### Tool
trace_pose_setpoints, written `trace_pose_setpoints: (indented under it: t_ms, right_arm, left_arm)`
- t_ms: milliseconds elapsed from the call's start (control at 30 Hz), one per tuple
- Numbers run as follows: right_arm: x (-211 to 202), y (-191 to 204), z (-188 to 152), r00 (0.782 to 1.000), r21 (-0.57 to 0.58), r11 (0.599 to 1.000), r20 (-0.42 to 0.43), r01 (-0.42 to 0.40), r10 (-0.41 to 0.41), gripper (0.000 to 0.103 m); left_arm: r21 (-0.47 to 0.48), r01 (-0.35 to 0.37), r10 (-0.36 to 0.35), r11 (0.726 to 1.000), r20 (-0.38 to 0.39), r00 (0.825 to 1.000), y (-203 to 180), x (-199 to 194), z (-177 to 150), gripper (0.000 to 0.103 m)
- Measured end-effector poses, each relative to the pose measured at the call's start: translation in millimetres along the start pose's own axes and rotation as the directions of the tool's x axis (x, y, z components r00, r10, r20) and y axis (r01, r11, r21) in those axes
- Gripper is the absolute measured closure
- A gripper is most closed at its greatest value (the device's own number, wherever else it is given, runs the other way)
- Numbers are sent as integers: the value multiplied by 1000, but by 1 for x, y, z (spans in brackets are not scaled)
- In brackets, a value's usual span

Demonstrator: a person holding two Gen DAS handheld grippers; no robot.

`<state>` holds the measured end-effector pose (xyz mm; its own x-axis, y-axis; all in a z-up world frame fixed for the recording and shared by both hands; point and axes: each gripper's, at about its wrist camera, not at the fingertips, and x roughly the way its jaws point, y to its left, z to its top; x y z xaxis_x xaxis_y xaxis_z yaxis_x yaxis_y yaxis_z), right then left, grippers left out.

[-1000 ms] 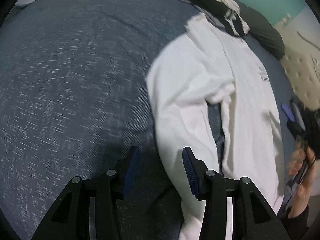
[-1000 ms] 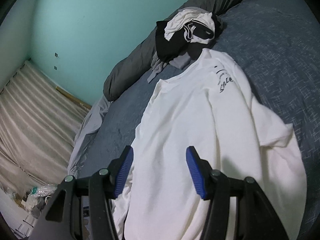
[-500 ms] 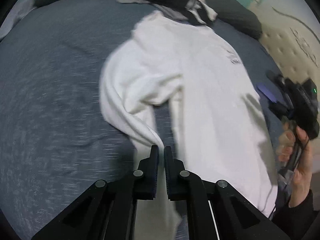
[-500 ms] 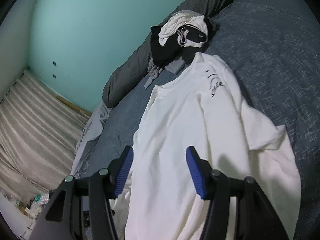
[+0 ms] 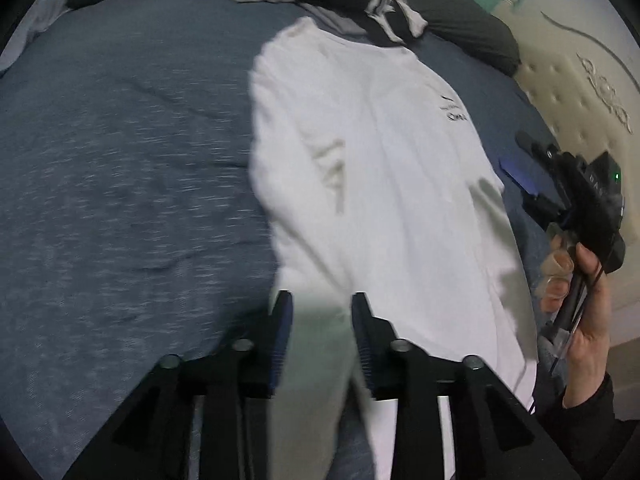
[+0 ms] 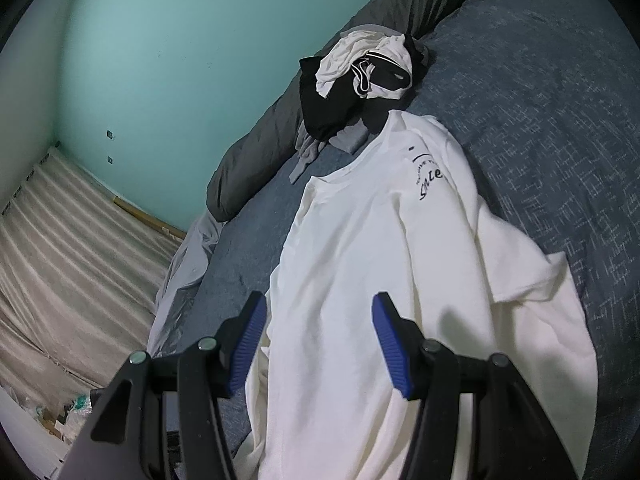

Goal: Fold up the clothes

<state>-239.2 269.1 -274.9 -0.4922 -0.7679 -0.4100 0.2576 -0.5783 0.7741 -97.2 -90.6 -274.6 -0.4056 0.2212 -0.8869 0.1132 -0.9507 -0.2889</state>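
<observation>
A white long-sleeved shirt (image 5: 380, 160) with a small black print near the chest lies lengthwise on the blue bedcover (image 5: 120, 160). Its left sleeve is folded in over the body. My left gripper (image 5: 320, 320) is open above the shirt's near end, and blurred white cloth shows in the gap between its fingers. In the right wrist view the shirt (image 6: 380, 280) runs away from my right gripper (image 6: 320, 336), which hangs open over the lower part and grips nothing. The left wrist view also shows the right gripper (image 5: 532, 184), held by a hand (image 5: 588, 312) beside the shirt's right edge.
A pile of black, white and grey clothes (image 6: 360, 80) sits just past the shirt's collar, against a rolled dark grey duvet (image 6: 280, 132). A cream tufted headboard (image 5: 568, 92) stands to the right. Beyond the bed's left edge are a teal wall (image 6: 180, 40) and the floor (image 6: 60, 260).
My left gripper shut on the sleeve, carried it right over the shirt's body, and has now opened. The right gripper has stayed open and barely shifted.
</observation>
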Motion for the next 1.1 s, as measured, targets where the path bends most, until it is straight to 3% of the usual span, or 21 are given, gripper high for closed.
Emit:
trace_pose_setpoints:
  t_ms: [167,400,433,467,533,767,833,1000,1100]
  right_arm:
    - [-1,1,1,1000,1,1000,2,-3,3,47]
    - [2,-3,0,1000,16,1000,-8,5,-5,47]
    - [2,-4,0,1000,18,1000,-10,7,-6,47]
    - [2,-5,0,1000,18,1000,-10,8,-7,47]
    - [2,-5,0,1000,19,1000,-9,8,-8,47]
    - [1,-8,0,1000,30,999,-9,11,-10,47]
    - [1,-8,0,1000,28,1000,-9,9,-8,47]
    - [1,-7,0,1000,26,1000,-4,9,-9,47]
    - [3,-6,-1,1000,24,1000,-9,9,-8,47]
  left_arm:
    - [-26,-15,13,1000,-52,999,16,1,-14,68]
    - [9,-4,5,1000,-113,994,5,16,-41,68]
    - [15,-5,6,1000,-116,993,3,18,-42,74]
    - [22,-5,8,1000,-115,993,1,18,-43,89]
    - [33,-13,16,999,-102,995,-3,14,-43,99]
    - [77,-92,92,993,-5,996,-3,-36,-29,100]
    - [82,-146,144,986,27,989,4,-54,-22,100]
    - [31,-301,296,953,112,949,36,-96,-4,100]
    - [-6,-341,340,940,112,934,56,-99,-2,100]
